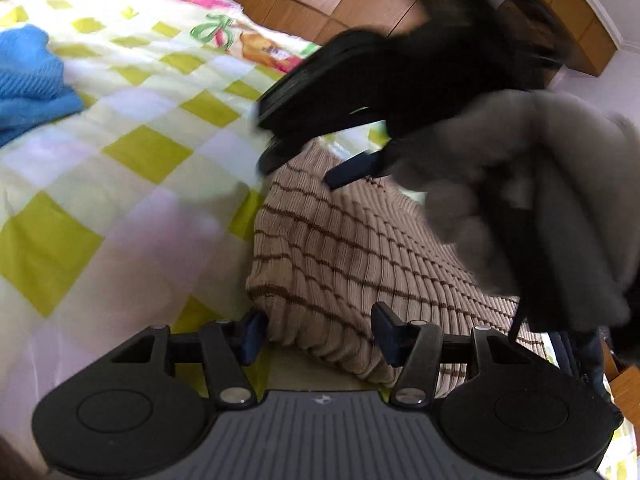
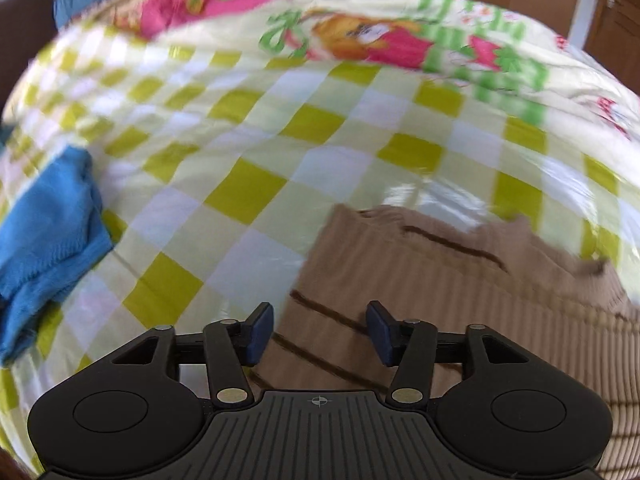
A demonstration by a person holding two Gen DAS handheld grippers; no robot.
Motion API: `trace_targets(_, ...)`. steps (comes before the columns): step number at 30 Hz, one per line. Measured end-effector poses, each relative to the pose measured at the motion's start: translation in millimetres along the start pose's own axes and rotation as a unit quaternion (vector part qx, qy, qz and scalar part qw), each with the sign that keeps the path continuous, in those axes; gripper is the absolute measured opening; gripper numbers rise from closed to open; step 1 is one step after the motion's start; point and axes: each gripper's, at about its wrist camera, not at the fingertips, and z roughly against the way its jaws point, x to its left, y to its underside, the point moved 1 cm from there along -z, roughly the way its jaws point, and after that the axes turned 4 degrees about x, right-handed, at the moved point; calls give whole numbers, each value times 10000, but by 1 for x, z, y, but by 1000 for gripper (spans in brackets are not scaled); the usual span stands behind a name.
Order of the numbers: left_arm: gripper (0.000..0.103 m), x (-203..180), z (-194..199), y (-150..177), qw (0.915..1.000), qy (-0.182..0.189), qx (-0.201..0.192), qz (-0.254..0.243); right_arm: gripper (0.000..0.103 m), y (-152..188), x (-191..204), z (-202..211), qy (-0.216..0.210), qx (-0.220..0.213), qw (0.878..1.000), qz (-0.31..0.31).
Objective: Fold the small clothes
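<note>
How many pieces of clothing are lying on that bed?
2: a tan striped knit sweater right in front of both tools, and a blue knit garment at the left. Others may be hidden.

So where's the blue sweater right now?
The blue sweater lies bunched at the far left of both views on the checked quilt, well apart from the striped brown sweater by the grippers.

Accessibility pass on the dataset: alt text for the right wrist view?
The open right gripper hovers over a folded beige brown-striped knit on a yellow-green checked quilt, nothing between its pads. A crumpled blue garment lies at left; the picture is motion-blurred.
</note>
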Motion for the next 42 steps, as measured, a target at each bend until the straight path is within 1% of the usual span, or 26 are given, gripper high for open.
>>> trace_targets(1,63,0,0,0,10000,-59,-32,-57,57,-2,7,-8,221,126,9996,123)
trace_targets(2,63,0,0,-1,9999,-70,-54,-99,57,-3,14,-17,473,236,9981,311)
trace_targets(3,62,0,1,-1,9999,-67,-65,-117,57,-3,18,-24,731,238,9959,471)
trace_targets(4,61,1,1,-1,9999,-57,-69,-123,56,-2,17,-28,862,216,9949,471)
trace_targets(6,61,4,-1,-3,10000,-4,-42,-63,51,-3,8,-28,828,223,9961,211)
trace_targets(7,61,5,-3,-3,10000,-4,-43,-41,42,-4,3,-27,846,234,9960,137)
trace_targets(9,61,2,-4,-4,9999,-52,-106,-99,35,-5,-7,-25,799,296,9964,39)
trace_targets(11,61,-1,-2,-3,9995,-88,-208,-202,21,-5,-11,-20,729,316,9968,25)
trace_targets(14,61,-5,0,1,9989,-185,-314,-287,15,-5,-11,-7,651,213,9976,111)
trace_targets(16,61,-5,-4,2,9990,-298,-253,-234,14,-3,-17,1,561,137,9983,58)
trace_targets(18,62,-3,-3,2,9985,-446,-282,-126,14,-1,-24,6,451,77,9989,-76)
trace_targets(20,68,0,0,1,9984,-446,-336,6,14,0,-27,7,353,19,9992,-163)
trace_targets(23,71,2,0,0,9975,-577,-382,129,14,2,-26,7,262,-16,9995,-182)
trace_targets(25,74,4,-3,0,9979,-543,-309,186,14,5,-28,13,192,-66,9996,-181)
trace_targets(27,74,4,-3,1,9980,-541,-292,148,14,7,-35,24,157,-140,9996,-202)
trace_targets(30,79,2,-5,-2,9986,-424,-301,126,13,10,-50,40,83,-259,9988,-408)
trace_targets(31,82,2,-5,-3,9984,-423,-339,155,13,11,-54,44,68,-282,9984,-478)
trace_targets(33,83,1,-8,-6,9982,-417,-348,246,13,13,-62,51,-14,-329,9976,-614)
trace_targets(34,81,-1,-11,-8,9983,-393,-353,247,13,14,-65,53,-79,-350,9971,-670)
trace_targets(35,67,-4,-15,-9,9986,-342,-356,179,13,15,-68,55,-154,-375,9966,-717)
trace_targets(36,58,-9,-18,-10,9991,-262,-338,62,13,16,-70,56,-180,-395,9962,-761)
trace_targets(37,43,-14,-21,-11,9993,-226,-293,-10,13,17,-72,56,-185,-405,9959,-782)
trace_targets(38,34,-19,-23,-10,9995,-156,-279,-74,13,18,-74,54,-160,-382,9959,-803)
trace_targets(39,34,-25,-23,-9,9993,-89,-292,-207,14,18,-76,50,-119,-306,9961,-821)
trace_targets(40,34,-32,-22,-7,9985,-66,-346,-410,17,19,-78,47,-111,-244,9956,-893)
trace_targets(42,33,-45,-19,-2,9955,-72,-462,-825,21,19,-80,41,-52,-202,9946,-1016)
